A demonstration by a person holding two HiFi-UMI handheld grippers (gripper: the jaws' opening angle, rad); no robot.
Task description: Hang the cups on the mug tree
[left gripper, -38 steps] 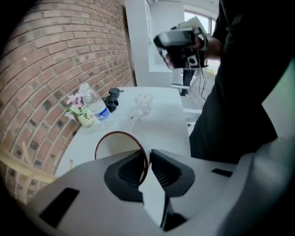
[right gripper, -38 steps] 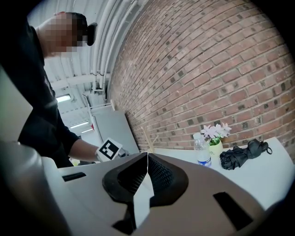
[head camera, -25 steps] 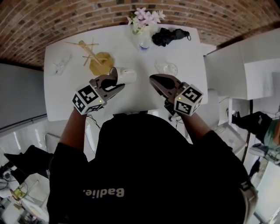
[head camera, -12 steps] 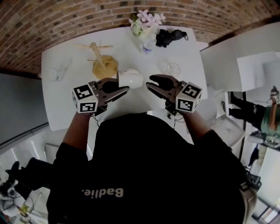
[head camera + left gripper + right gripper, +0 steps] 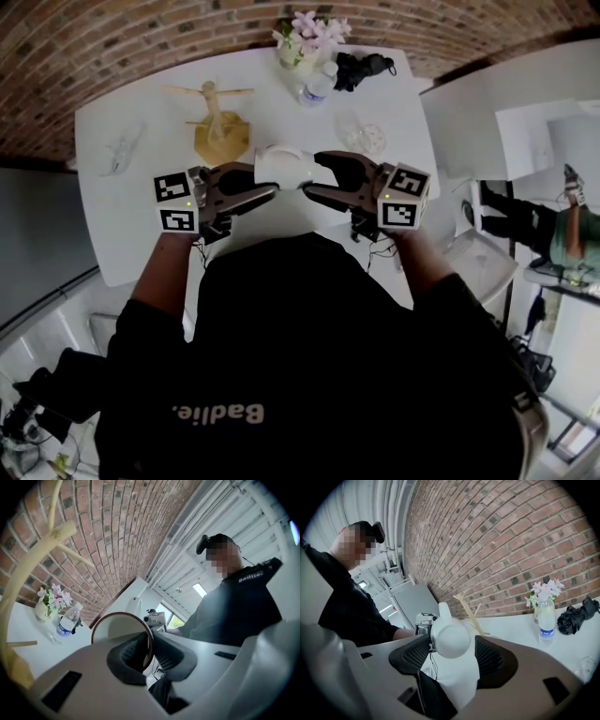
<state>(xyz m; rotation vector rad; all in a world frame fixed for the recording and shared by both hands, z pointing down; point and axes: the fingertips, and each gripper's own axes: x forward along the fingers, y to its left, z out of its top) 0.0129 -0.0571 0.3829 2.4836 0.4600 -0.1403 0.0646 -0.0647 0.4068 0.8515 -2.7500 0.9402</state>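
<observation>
A white cup point(image 5: 281, 166) hangs in the air above the white table point(image 5: 122, 225), lying on its side. My left gripper point(image 5: 270, 190) is shut on its brown-edged rim point(image 5: 149, 639), one pad inside and one outside. My right gripper point(image 5: 313, 175) faces it from the right. Its jaws have just been opening and now stand wide, with the cup's rounded base point(image 5: 450, 639) between the fingers point(image 5: 412, 656) and no pad seen pressing on it. The wooden mug tree point(image 5: 217, 122) stands bare behind the left gripper; it also shows as the mug tree point(image 5: 28, 564) and the mug tree point(image 5: 468, 611).
At the table's far edge stand a vase of flowers point(image 5: 305, 42), a water bottle point(image 5: 319, 86) and a black bundle point(image 5: 361, 66). A clear glass point(image 5: 366, 139) sits right of the cup, and another clear glass point(image 5: 122, 150) lies at the left.
The left gripper has lifted the cup and swung it to the right. The right gripper, shut before, has moved left toward the cup and opened around its base.
</observation>
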